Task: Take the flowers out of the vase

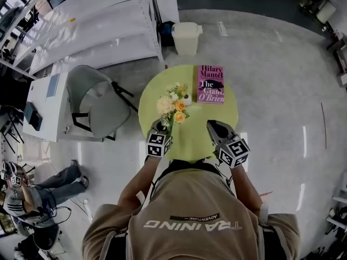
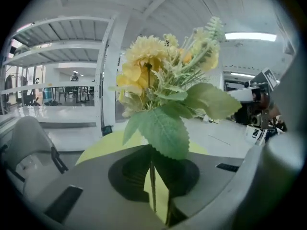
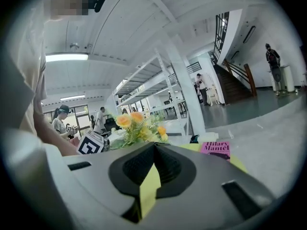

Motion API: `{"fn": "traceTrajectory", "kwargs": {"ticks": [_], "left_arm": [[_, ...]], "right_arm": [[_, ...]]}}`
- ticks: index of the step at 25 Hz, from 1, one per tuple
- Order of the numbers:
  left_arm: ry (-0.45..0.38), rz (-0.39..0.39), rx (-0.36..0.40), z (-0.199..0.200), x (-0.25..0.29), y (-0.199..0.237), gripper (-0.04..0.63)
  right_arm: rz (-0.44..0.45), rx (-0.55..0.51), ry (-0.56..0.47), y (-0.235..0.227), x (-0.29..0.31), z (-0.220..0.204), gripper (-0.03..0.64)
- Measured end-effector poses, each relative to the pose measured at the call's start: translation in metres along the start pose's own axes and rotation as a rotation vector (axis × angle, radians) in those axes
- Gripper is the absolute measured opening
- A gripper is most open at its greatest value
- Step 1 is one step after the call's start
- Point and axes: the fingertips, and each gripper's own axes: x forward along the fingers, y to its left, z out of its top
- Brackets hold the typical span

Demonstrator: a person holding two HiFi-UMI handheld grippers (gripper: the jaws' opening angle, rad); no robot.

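Note:
A bunch of yellow, orange and cream flowers with green leaves leans over the round yellow-green table. My left gripper is shut on its thin stems, which run up between the pads; the blooms fill the left gripper view. A small white thing beside the blooms may be the vase; I cannot tell. My right gripper hovers over the table's near right part, shut with nothing between its pads, pointing towards the flowers.
A pink book lies on the table's far right side. A grey chair stands left of the table and a white bin behind it. White shelving fills the far left. A person sits at lower left.

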Motion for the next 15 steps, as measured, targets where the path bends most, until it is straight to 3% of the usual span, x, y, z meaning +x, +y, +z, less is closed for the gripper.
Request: {"fn": "traceTrajectory", "kwargs": {"ticks": [8, 15], "left_arm": [[0.07, 0.084, -0.232, -0.055, -0.005, 0.031, 0.021], [0.209, 0.125, -0.348, -0.112, 0.019, 0.061, 0.021]], "right_arm": [[-0.005, 0.022, 0.053, -0.007, -0.002, -0.022, -0.002], [0.009, 0.011, 0.09, -0.006, 0.01, -0.03, -0.002]]}}
